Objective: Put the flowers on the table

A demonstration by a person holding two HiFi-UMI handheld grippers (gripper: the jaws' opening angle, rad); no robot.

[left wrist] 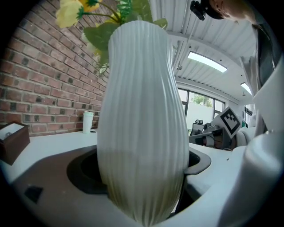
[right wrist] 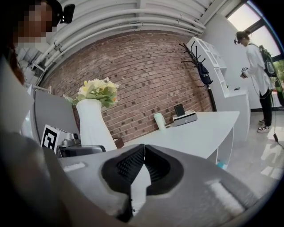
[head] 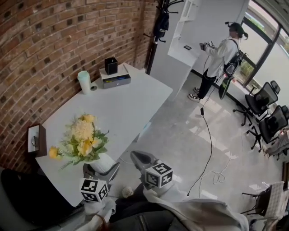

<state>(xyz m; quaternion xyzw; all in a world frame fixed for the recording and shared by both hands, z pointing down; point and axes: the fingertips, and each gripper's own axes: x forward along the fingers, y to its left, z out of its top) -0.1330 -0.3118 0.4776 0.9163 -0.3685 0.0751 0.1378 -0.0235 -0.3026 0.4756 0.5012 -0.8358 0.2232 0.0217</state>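
Observation:
A white ribbed vase (head: 104,161) with yellow and white flowers (head: 83,137) is at the near edge of the white table (head: 126,103). My left gripper (head: 103,170) is shut on the vase's lower body, one jaw on each side. In the left gripper view the vase (left wrist: 142,124) fills the middle and the flowers (left wrist: 73,11) show at the top. I cannot tell whether its base touches the table. My right gripper (head: 137,155) hangs just right of it off the table edge, shut and empty (right wrist: 144,148). From there the vase (right wrist: 91,124) stands to the left.
On the table are a brown tissue box (head: 36,140) at the left edge, a pale cup (head: 84,82) and a black box on a grey device (head: 114,74) at the far end. A person (head: 219,56) stands at the back right. Office chairs (head: 266,113) and a cable (head: 210,149) are on the floor.

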